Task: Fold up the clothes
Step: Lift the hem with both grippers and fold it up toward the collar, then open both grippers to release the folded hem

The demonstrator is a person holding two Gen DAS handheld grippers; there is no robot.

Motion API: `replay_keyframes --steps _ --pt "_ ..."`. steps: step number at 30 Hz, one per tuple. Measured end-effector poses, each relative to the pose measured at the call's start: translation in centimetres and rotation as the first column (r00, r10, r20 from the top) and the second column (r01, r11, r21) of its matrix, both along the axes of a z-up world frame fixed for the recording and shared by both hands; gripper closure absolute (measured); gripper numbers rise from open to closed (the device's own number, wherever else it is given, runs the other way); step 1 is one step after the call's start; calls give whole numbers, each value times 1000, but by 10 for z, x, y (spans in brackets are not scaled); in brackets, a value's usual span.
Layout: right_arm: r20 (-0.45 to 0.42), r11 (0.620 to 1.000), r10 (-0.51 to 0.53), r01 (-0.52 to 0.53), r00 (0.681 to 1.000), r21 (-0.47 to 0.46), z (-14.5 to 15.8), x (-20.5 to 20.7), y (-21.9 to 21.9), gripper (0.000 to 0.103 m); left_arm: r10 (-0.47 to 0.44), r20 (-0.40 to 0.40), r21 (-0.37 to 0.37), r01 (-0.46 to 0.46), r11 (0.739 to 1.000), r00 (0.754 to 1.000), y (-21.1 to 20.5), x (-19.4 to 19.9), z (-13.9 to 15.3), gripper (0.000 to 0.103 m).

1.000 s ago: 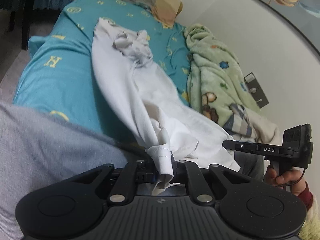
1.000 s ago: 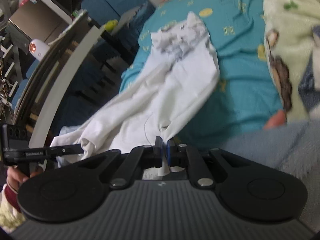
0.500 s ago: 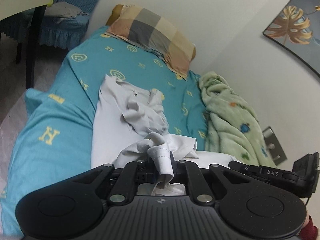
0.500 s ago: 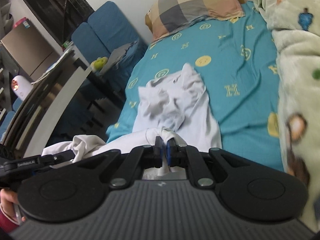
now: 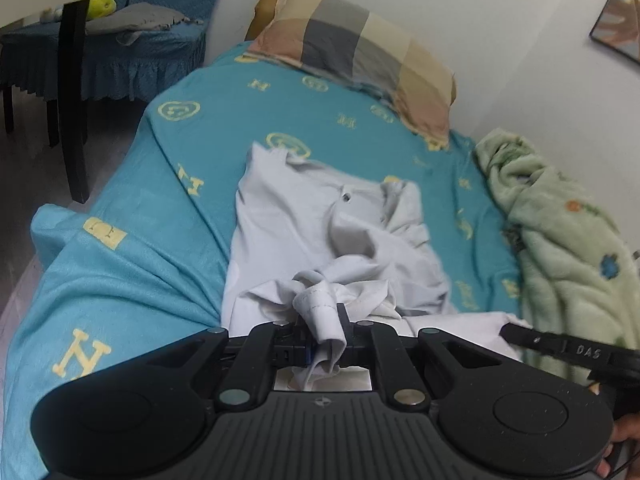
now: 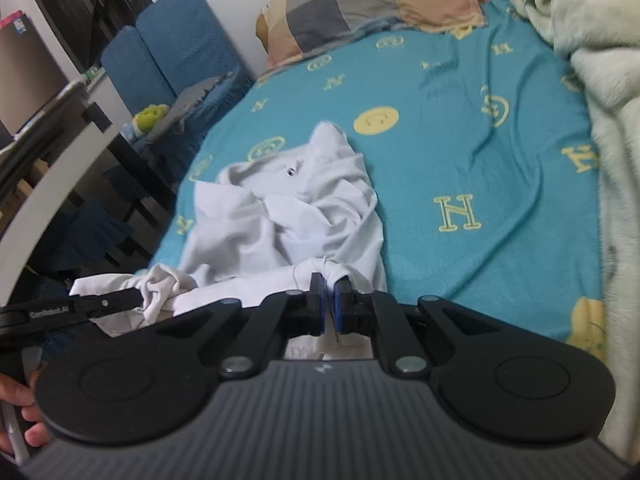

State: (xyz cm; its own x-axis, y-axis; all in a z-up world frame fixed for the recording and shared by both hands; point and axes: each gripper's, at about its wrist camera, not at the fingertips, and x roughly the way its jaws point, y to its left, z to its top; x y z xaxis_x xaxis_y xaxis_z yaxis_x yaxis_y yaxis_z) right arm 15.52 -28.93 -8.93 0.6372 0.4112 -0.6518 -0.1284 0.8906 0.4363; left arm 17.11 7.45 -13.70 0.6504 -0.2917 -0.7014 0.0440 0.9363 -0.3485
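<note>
While the white shirt (image 5: 320,224) lies rumpled on the bed (image 6: 460,160), its near edge is clamped by the left gripper (image 5: 326,322) and the right gripper (image 6: 328,300); no neat fold is seen; smoothing and folding are judged left.

A second ago the crumpled white cotton shirt (image 5: 304,236) hung stretched and lifted between the two grips, its hem pulled toward the person. Now more of it lies slack on the teal patterned bed sheet (image 5: 168,184), the buttoned collar at 12 o'clock. The left hand-held gripper (image 5: 320,330) and right hand-held gripper (image 6: 329,308) have swung forward over the bed, bringing the checked pillow (image 6: 372,4) into view.
</note>
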Motion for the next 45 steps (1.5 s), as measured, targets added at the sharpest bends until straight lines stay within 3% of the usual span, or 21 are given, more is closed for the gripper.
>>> replay_keyframes --steps 5,12,16,19,21,23,26,31,34,38,42,45 --pt "-22 1000 8 -8 1000 -14 -29 24 4 94 9 -59 -19 -10 1000 998 10 19 -34 91" --pt "-66 1000 -13 14 998 24 -46 36 2 93 9 -62 -49 -12 999 998 15 23 -40 87" --pt "-88 998 -38 43 995 51 -42 33 -2 89 15 -52 -21 -16 1000 999 13 17 -32 72" --pt "-73 996 -50 55 996 65 -35 25 -3 64 24 -38 -4 -24 1000 999 13 11 -23 57" --pt "-48 996 -59 63 997 70 -29 17 -3 35 34 -29 -5 -34 999 999 13 3 -16 47" --pt "-24 995 -68 70 997 77 -23 9 -4 29 42 -17 -9 -42 999 999 13 -8 -7 36" --pt "-6 990 -87 87 996 111 -12 -7 -7 29 59 -4 -37 -60 998 998 14 -28 5 23" --pt "-61 973 -130 139 990 183 2 -39 -15 29 95 -38 -82 -98 992 995 12 -68 24 21" --pt "-186 950 -199 236 962 203 -1 -59 -26 27 113 -81 -82 -119 989 990 9 -92 29 21" --pt "-290 890 -234 324 928 321 -11 -88 -39 27 102 -211 -125 -130 984 972 5 -113 16 19" --pt "-427 837 -226 399 876 375 -34 -101 -35 27 86 -351 -202 -165 965 932 8 -111 -11 19" --pt "-478 839 -176 386 860 385 -48 -100 -21 27 91 -433 -287 -233 929 897 17 -107 -32 19"
